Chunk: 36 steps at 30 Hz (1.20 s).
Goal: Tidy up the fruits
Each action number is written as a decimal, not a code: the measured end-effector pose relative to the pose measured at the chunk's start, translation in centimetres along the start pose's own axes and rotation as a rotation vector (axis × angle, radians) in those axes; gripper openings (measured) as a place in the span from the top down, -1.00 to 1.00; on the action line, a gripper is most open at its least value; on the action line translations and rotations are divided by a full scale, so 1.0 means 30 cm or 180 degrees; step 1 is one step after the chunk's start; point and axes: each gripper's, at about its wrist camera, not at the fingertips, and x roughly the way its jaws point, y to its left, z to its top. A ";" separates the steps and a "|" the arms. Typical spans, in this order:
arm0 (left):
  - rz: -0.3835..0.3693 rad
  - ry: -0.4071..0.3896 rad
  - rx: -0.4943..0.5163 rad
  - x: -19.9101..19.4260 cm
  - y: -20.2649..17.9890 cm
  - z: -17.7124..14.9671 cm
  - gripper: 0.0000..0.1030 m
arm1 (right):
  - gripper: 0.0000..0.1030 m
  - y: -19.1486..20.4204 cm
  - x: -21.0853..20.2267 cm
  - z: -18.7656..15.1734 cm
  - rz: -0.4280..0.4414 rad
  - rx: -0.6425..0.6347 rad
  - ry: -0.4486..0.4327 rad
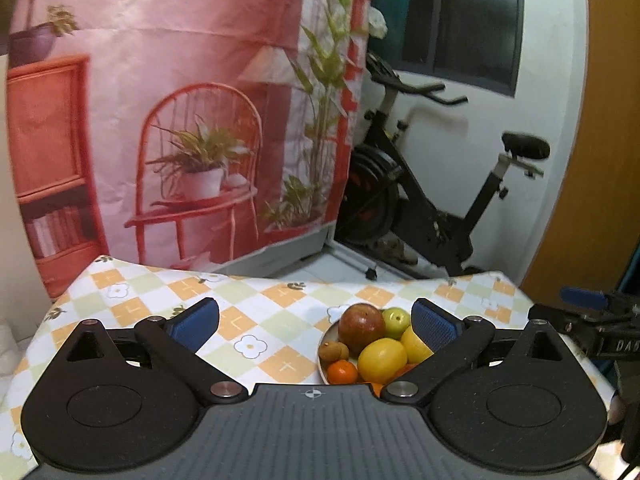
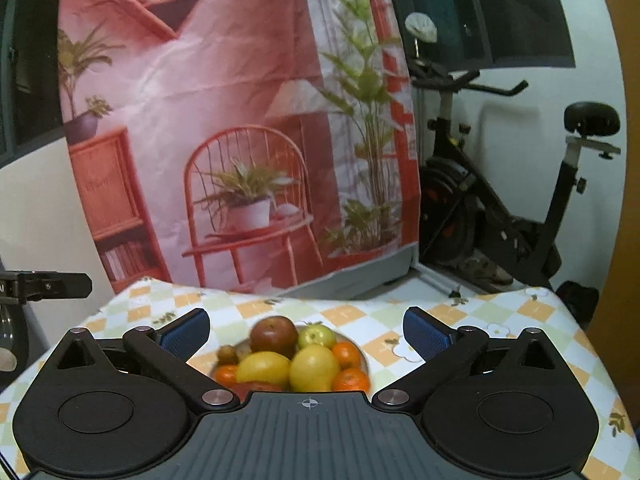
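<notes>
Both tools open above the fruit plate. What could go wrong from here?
1. The fruit is heaped on the plate: the yellow fruit and red apple rest against smaller ones, so a nudge could roll an orange off.
2. The left tool and right tool both face the same plate and could collide.
3. The tablecloth looks loose and could snag or slide.

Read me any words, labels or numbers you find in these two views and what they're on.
"DA": white letters on the right gripper body at the left wrist view's edge, cut off there.
Book spines on the printed backdrop: too blurred to read.
Nothing else is readable.
</notes>
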 end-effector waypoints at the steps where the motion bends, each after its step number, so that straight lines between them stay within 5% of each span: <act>1: 0.0010 -0.0019 -0.0038 -0.026 0.002 0.004 -1.00 | -0.99 0.011 -0.014 0.006 0.0004 0.0006 -0.0004; 24: 0.0491 -0.0442 0.0175 -0.439 -0.081 0.013 -1.00 | -0.99 0.242 -0.375 0.080 0.0036 0.0077 -0.0249; 36: 0.0427 -0.0542 0.0234 -0.553 -0.104 0.022 -1.00 | -0.99 0.254 -0.477 0.093 -0.0044 0.0104 -0.0327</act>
